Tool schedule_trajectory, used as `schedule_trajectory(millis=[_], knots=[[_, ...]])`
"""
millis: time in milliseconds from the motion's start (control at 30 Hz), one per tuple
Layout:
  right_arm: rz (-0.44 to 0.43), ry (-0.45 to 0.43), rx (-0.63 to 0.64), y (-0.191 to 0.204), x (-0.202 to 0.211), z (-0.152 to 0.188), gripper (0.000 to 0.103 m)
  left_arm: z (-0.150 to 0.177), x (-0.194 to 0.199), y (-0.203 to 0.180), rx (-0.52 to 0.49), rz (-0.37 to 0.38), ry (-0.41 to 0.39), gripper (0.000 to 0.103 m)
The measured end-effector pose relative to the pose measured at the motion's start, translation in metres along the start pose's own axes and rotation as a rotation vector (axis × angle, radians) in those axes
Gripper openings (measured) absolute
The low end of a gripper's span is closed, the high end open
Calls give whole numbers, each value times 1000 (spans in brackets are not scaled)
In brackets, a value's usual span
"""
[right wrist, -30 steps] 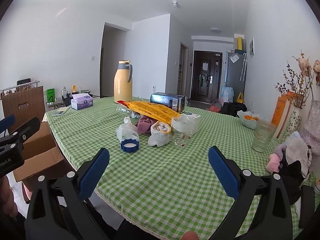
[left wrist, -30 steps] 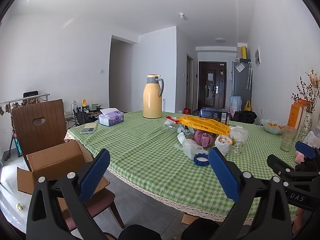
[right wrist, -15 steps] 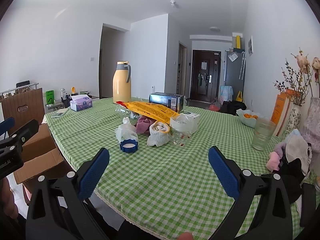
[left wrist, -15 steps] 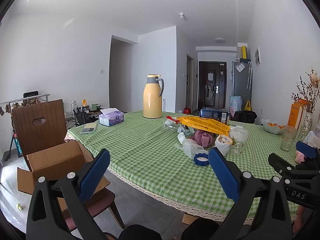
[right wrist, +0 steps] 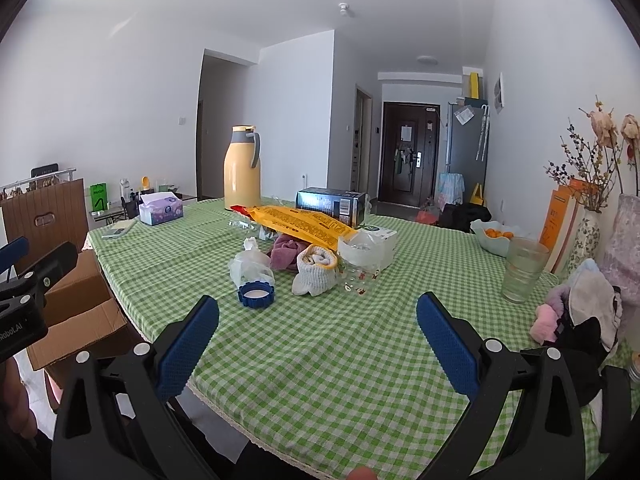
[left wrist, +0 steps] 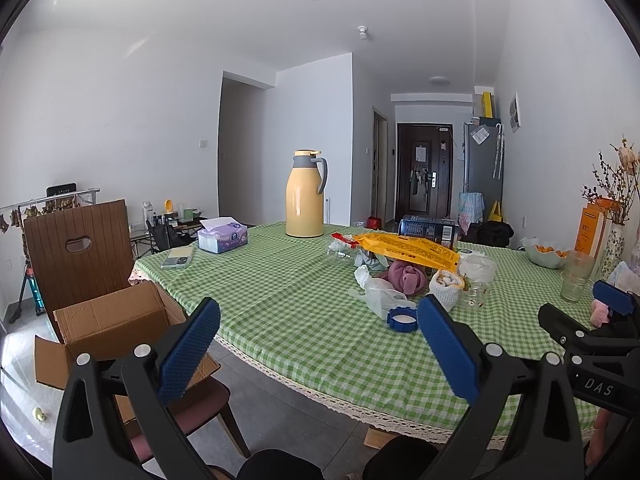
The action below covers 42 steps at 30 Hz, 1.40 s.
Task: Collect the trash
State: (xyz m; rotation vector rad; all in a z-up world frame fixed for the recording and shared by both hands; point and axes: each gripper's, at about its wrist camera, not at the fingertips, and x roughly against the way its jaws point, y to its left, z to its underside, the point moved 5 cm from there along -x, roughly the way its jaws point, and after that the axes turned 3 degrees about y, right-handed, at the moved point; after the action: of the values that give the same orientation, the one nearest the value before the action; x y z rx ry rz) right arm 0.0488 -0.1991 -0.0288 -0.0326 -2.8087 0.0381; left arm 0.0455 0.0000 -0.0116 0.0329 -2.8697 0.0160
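Trash pile (right wrist: pixel 304 248) sits mid-surface (right wrist: pixel 360 340), untouched. Left gripper (left wrist: pixel 318 322) and right gripper (right wrist: pixel 318 320): fingers wide, holding nothing

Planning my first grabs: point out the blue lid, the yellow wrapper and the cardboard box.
blue lid (right wrist: pixel 256 294): right wrist view, on its pale centre.
yellow wrapper (right wrist: pixel 304 225): right wrist view, mid-length of the printed face.
cardboard box (left wrist: pixel 108 316): left wrist view, on its inner back wall.
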Motion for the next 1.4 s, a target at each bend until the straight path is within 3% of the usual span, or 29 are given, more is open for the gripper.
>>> schedule_trajectory(millis=[967, 1167, 1400], knots=[[-13, 10, -13, -3, -4, -2, 95, 4, -6, -2, -26, -8, 11, 96], [-25, 41, -39, -9, -29, 1, 95, 10, -30, -2, -22, -26, 50, 96], [-53, 141, -115, -22, -81, 7, 95, 15, -76, -2, -21, -38, 132, 96]])
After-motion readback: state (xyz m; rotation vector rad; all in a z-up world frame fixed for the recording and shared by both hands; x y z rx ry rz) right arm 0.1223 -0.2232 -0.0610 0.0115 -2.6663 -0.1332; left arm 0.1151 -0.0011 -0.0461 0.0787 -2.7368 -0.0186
